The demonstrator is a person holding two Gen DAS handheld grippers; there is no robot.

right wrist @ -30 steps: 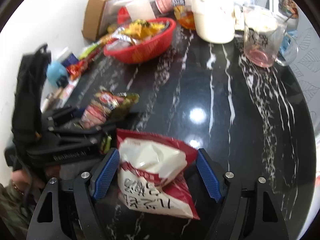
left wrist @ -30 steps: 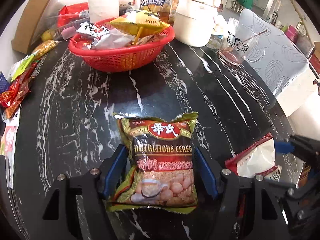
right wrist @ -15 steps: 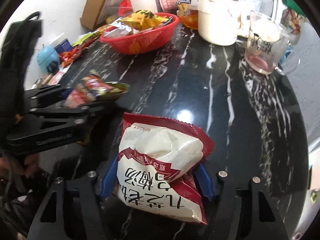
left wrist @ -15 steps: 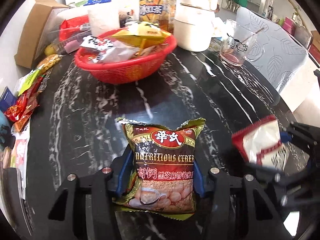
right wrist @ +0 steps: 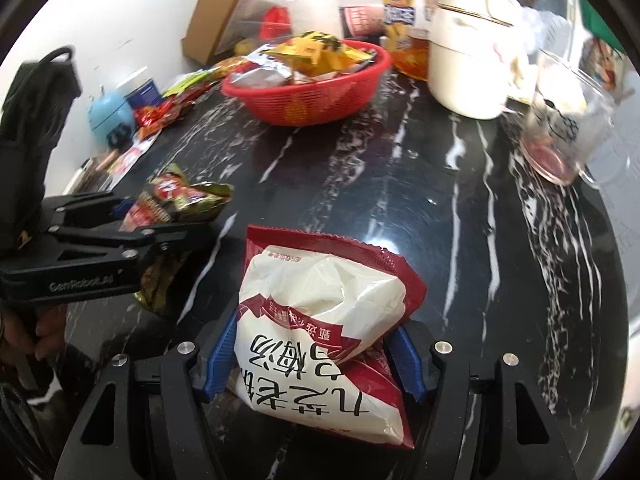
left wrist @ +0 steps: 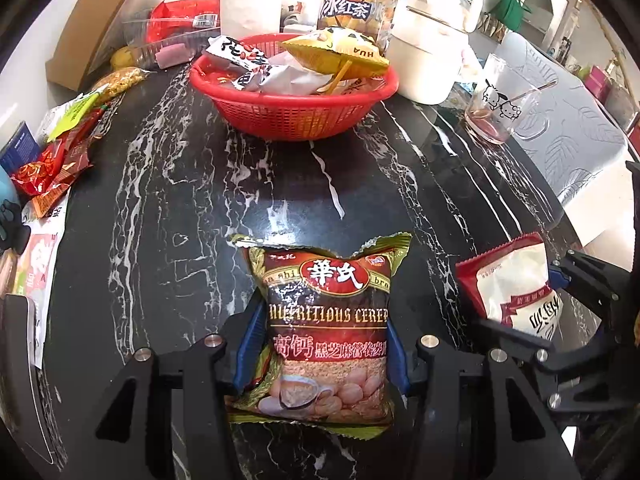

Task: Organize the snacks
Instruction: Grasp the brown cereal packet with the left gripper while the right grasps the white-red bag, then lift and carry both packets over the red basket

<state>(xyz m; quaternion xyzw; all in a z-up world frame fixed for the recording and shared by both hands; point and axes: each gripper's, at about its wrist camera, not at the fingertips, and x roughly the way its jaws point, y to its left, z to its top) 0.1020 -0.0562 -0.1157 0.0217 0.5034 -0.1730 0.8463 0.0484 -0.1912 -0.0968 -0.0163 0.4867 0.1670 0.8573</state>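
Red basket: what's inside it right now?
The red basket holds a heap of wrappers: a yellow packet on top, a white packet with red print beside it. Anything beneath them is hidden.

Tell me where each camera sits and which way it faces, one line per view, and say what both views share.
Left wrist: sits on the left gripper, looks along its fingers across the table toward the red basket; its blue pads clamp the cereal bag; the right gripper shows at right.
Right wrist: sits on the right gripper, faces the same basket; its pads clamp the white bag; the left gripper and a hand show at left.
Shared: both bags, basket, white pot, glass mug.
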